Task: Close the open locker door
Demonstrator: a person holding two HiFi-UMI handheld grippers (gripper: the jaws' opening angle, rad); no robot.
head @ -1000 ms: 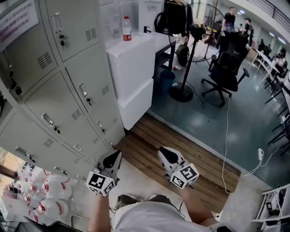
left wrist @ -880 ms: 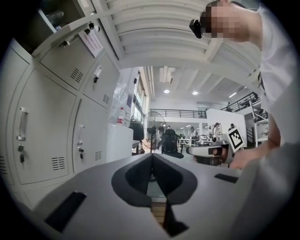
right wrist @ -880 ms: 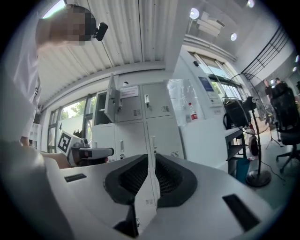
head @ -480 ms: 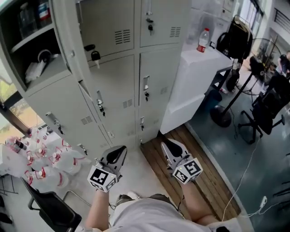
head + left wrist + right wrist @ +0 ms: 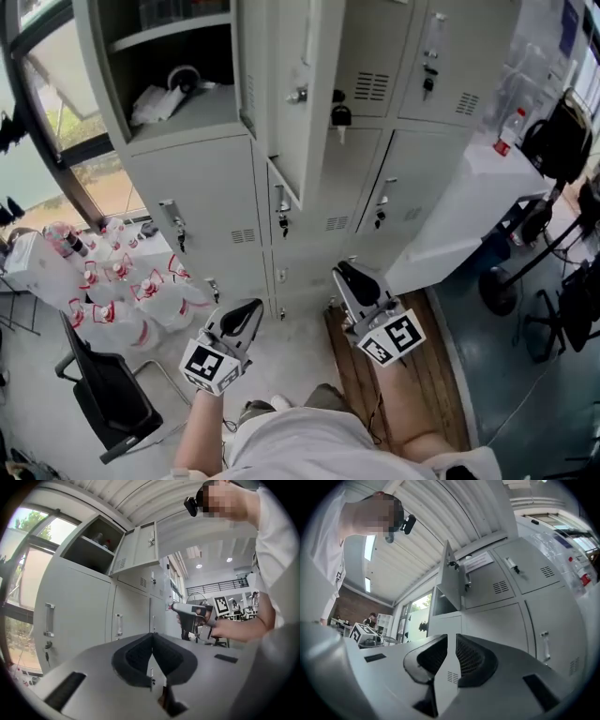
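Grey steel lockers filled the top of the head view. One upper door stood swung out towards the camera, seen almost edge-on. Left of it lay its open compartment, with a shelf and some pale clutter on it. A padlock hung just right of the door. Both grippers sat low in the frame, well below the door and touching nothing. The left gripper was above pale floor, the right gripper over wooden boards. Packed bottles lay on the floor at the left, next to a black chair. A white counter met the lockers on the right.

The left gripper view showed that gripper's jaws clenched, tips meeting, with nothing between them. Closed locker fronts rose ahead of them. The open door hung high up at the left of centre, with the dark compartment beside it. Further right, the right gripper appeared in the person's hand.

The right gripper view showed a narrow slit between its jaws, which had just been opening. Nothing stood in the slit, only a locker front beyond it. The open door jutted out above the jaws, well apart from them, with closed doors to its right. The left gripper's marker cube showed small at the left edge.
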